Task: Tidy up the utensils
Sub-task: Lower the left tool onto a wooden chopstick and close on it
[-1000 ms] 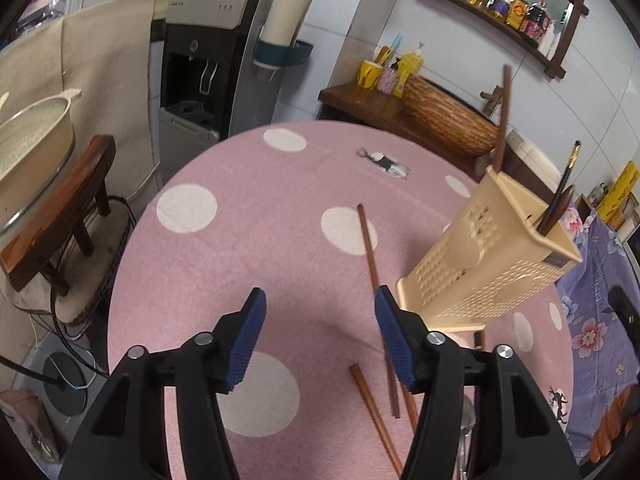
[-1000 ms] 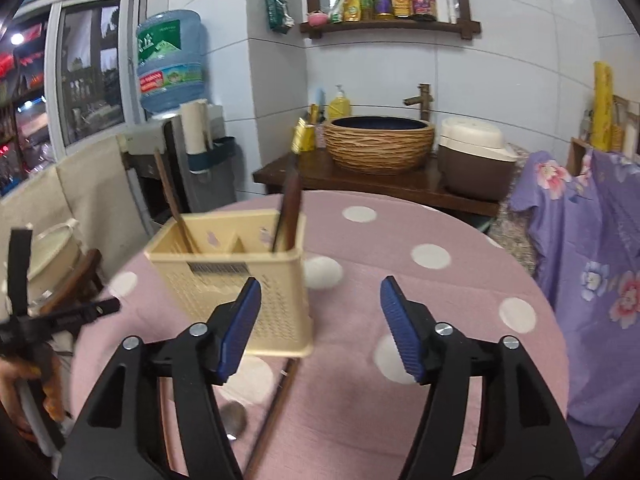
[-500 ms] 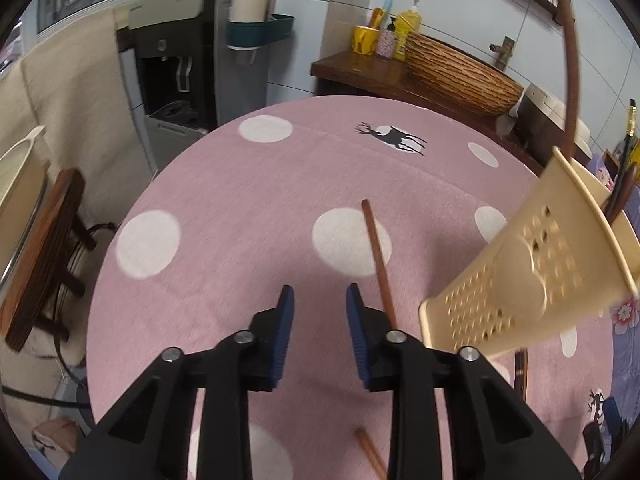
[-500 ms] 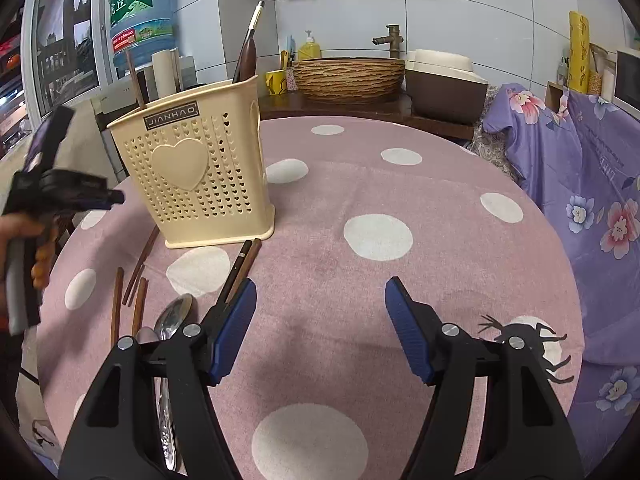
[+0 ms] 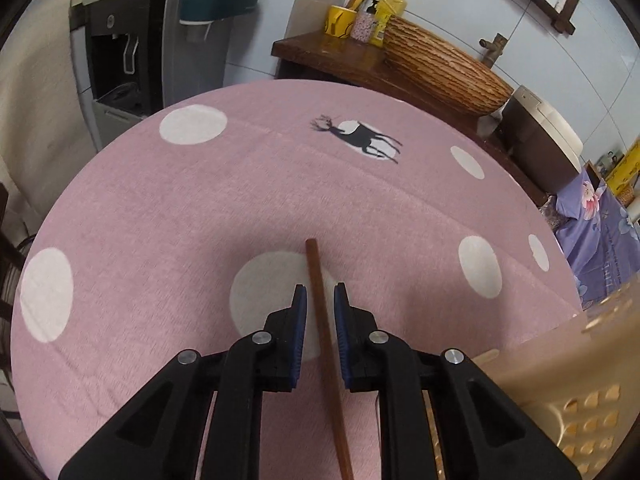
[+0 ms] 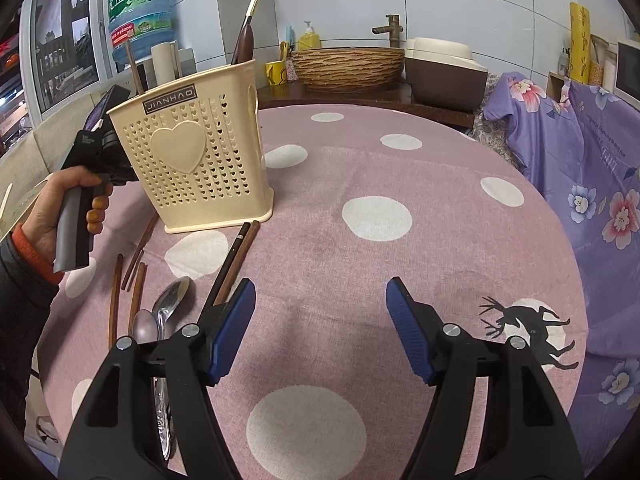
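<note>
Bench [image 5: 160, 208] under pink dotted cloth carries the cream holder [image 6: 200, 160], spoons [image 6: 168, 308] and loose chopsticks. Since a second ago the left gripper [image 5: 320, 304] has swung over one brown chopstick [image 5: 320, 304]; its fingers, then wide, are closing around it with narrow gaps remaining, so pickup looks imminent. The right gripper [image 6: 320, 320] has dropped lower, open and empty.

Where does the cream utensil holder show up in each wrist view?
Left wrist: only a corner of the holder shows, blurred, at the lower right edge, right of the left gripper, whose jaws are closing around a chopstick.
Right wrist: the holder stands upright in the upper left, heart side facing the camera.
Shared landmark: the woven basin on the wooden counter.
</note>
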The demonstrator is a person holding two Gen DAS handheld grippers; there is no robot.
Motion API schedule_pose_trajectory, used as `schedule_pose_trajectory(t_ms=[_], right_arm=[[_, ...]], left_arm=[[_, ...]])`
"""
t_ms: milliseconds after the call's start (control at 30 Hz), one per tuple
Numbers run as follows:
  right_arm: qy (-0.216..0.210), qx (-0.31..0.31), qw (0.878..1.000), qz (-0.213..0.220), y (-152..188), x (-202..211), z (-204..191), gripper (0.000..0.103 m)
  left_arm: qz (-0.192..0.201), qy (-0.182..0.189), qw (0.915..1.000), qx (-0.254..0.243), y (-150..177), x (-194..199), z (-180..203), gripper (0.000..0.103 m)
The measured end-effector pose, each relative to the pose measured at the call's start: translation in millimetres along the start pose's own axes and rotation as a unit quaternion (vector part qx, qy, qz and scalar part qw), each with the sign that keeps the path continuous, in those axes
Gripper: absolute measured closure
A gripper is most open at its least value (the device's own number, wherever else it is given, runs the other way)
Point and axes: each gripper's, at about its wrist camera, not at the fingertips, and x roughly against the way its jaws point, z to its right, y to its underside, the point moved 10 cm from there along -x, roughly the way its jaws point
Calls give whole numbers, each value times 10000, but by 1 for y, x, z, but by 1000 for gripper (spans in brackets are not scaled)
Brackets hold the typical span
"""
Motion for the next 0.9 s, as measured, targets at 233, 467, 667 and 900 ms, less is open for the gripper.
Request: schedule_pose_trajectory(t_ms=[233, 467, 667, 900], right_arm=[[-39, -43, 10000, -34, 1, 1, -2, 35], [-90, -174, 9996, -193, 6, -5, -3, 35], [-135, -285, 9992, -246, 8, -8, -2, 35], [-150, -399, 9989, -197, 6, -5, 3, 35]], left_arm=[[-143, -162, 9998, 49, -6, -22, -5, 88], [-48, -393, 9990, -201, -15, -21, -8, 88], [-80, -458, 9987, -219, -13, -19, -11, 89], [-144, -518, 9984, -175, -2, -10, -25, 89]])
